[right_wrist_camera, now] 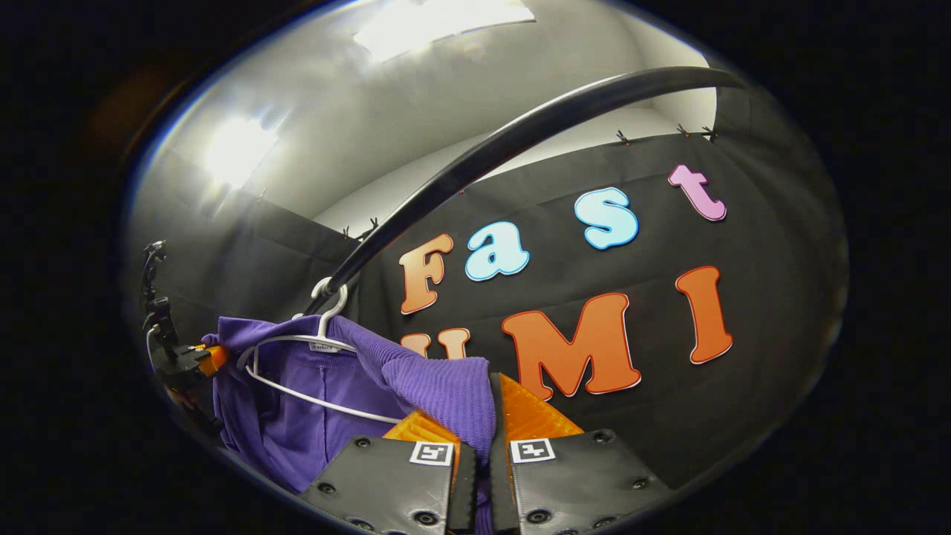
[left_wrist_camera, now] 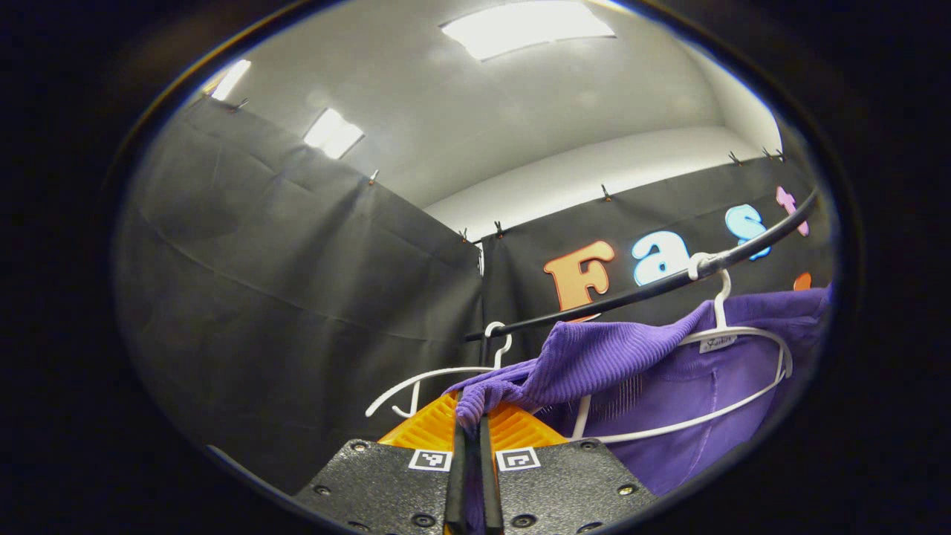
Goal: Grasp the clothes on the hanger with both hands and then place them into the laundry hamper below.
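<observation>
A: Nearest us in the left gripper view, the left gripper (left_wrist_camera: 469,446): jaws nearly closed, w/ a fold of the purple garment (left_wrist_camera: 594,357) pinched between them.

B: Same in the right gripper view. Right gripper (right_wrist_camera: 475,446) has its jaws drawn close on the other shoulder of the garment (right_wrist_camera: 438,386), cloth wedged in the gap.

A: We see the garment on its white hanger (left_wrist_camera: 732,334), hooked over the black rail (left_wrist_camera: 654,286), stretched out to both sides.

B: A second white hanger (left_wrist_camera: 446,375) sits bare on the rail, just beside our left jaws. At the far left of the right gripper view we can make out the left gripper (right_wrist_camera: 182,360), small & dark.
</observation>
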A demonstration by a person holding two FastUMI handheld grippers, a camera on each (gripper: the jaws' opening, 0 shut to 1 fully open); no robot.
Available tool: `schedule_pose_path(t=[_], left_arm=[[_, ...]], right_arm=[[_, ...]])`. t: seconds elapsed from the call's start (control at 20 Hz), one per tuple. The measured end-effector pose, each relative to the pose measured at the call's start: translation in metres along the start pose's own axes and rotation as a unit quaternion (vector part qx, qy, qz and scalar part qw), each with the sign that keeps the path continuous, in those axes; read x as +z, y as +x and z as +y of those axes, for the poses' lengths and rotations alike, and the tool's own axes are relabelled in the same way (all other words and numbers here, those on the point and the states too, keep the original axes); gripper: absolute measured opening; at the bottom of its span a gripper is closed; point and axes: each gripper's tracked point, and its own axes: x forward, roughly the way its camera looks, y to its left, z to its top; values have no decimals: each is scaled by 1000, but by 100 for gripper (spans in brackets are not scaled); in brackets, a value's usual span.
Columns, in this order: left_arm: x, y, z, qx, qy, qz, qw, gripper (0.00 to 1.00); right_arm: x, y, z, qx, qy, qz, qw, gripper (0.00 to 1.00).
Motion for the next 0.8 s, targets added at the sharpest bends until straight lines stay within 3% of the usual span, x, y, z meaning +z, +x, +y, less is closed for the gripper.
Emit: schedule_pose_path(t=[0.2,0.4,0.65,0.8], left_arm=[[-26,1,-9,-14,-6,36,999,8],[-32,6,-15,-66,-41,55,995,8],[-28,39,-8,-120,-154,119,974,9],[-22,63,-1,-142,-157,127,969,9]], right_arm=[[1,9,-2,-29,-12,4,1000,15],[5,16,-8,-84,-54,-2,995,15],[17,29,-3,-132,-98,2,986,15],[22,41,1,-131,-99,-12,986,15]])
